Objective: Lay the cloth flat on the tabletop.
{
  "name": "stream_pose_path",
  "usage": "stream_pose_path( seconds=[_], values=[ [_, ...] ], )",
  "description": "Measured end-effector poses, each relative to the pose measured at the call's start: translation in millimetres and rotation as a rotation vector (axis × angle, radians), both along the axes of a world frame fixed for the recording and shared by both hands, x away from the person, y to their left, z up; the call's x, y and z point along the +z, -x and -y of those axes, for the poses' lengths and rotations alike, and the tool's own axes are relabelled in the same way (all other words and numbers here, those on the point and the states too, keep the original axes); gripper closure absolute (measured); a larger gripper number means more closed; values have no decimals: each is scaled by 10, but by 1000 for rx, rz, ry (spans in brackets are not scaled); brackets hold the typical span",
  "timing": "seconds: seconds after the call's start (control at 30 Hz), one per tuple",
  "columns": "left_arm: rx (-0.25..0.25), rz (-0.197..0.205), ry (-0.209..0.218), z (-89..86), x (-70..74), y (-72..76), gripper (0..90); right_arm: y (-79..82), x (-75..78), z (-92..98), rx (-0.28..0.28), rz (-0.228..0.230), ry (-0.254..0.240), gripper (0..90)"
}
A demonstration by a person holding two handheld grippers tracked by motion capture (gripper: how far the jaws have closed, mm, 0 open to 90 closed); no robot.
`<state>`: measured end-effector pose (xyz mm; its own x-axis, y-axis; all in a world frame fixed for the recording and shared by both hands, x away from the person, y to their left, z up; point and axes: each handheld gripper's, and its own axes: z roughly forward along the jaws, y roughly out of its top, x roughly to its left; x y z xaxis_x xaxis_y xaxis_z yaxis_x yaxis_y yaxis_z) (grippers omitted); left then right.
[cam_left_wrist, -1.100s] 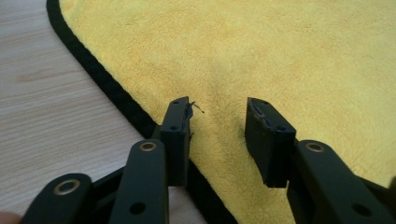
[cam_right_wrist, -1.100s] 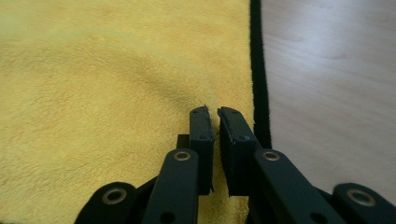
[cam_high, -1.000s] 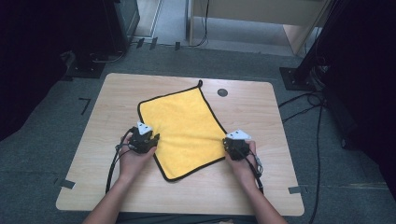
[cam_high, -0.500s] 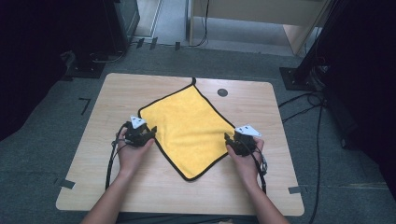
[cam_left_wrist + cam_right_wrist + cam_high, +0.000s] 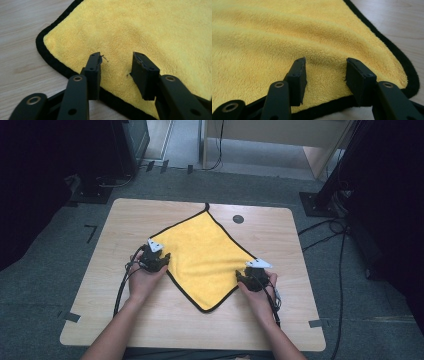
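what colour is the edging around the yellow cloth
Black: a narrow black trim borders the fluffy yellow cloth, clearest in the left gripper view.

Yellow cloth (image 5: 205, 255) with black edging, spread flat as a diamond on table (image 5: 280, 330), single layer, centre. Small black loop at far corner. Pile fluffy; left and right corners rounded, lay near table's front half.

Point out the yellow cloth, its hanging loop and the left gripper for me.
yellow cloth (image 5: 205, 252): high view, middle of the yellow pile.
hanging loop (image 5: 206, 207): high view, black loop at the far corner.
left gripper (image 5: 116, 62): left gripper view, midway between its open jaws.
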<state>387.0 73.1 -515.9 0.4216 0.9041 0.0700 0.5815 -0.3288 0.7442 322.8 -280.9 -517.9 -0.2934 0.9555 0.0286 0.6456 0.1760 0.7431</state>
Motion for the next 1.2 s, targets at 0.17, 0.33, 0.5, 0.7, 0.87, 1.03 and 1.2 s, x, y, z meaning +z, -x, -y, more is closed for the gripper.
stream_pose_path(
  seconds=[0.17,0.33,0.5,0.7,0.87,1.03,1.2],
  values=[
    [9,-9,20,18,-2,230,654,-164,-3,141,-42,7,10,510],
    [-69,-48,55,14,23,387,637,-345,-11,323,-133,14,5,505],
    [102,42,96,-223,52,214,539,-153,98,201,-81,41,-15,484],
    [188,117,5,-328,37,-93,530,316,185,-261,156,3,-71,427],
    [150,32,-52,-278,0,-172,628,406,17,-415,215,-31,-25,430],
    [80,44,-91,-263,-10,-72,850,396,14,-288,204,-22,-11,504],
    [62,36,-74,-323,-9,141,883,379,22,-85,175,-23,3,547]
  ],
)
